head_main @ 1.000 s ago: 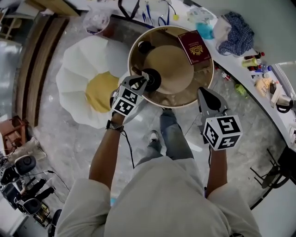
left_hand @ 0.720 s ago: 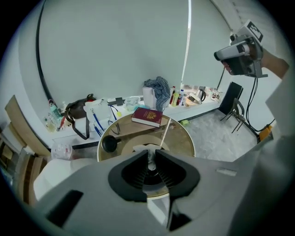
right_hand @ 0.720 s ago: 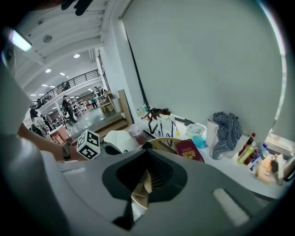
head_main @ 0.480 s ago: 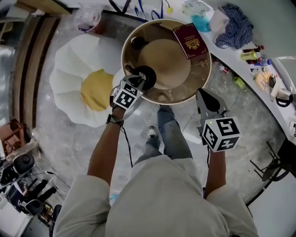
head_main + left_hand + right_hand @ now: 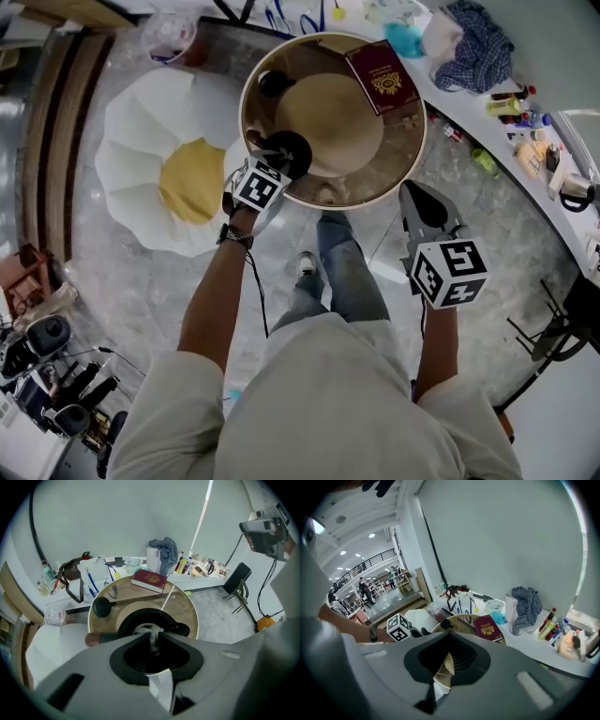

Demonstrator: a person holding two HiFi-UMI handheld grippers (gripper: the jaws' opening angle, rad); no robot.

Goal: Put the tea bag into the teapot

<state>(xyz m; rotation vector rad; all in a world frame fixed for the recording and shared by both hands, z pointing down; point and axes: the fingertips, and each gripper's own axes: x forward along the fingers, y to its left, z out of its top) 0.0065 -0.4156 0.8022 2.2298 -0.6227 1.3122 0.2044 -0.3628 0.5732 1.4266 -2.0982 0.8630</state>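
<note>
The black teapot [image 5: 289, 148] stands open at the left edge of the round table [image 5: 375, 199], its lid [image 5: 273, 83] lying apart farther back. My left gripper [image 5: 277, 161] hovers right over the pot. In the left gripper view the jaws [image 5: 151, 634] are shut on a pale crumpled tea bag [image 5: 151, 642], which hangs above the teapot's mouth [image 5: 126, 623]. A white strip [image 5: 161, 691] trails back from it. My right gripper [image 5: 412, 190] is held off the table's near right edge, shut [image 5: 449, 633] on a piece of tan paper wrapper [image 5: 443, 665].
A red book [image 5: 380, 75] and a tan mat [image 5: 333, 117] lie on the table. A white flower-shaped cushion with a yellow centre [image 5: 164, 178] sits on the floor to the left. A counter with a blue cloth [image 5: 478, 56] and bottles runs along the right.
The left gripper has stayed at the teapot and crept slightly farther over it. The right gripper has barely moved.
</note>
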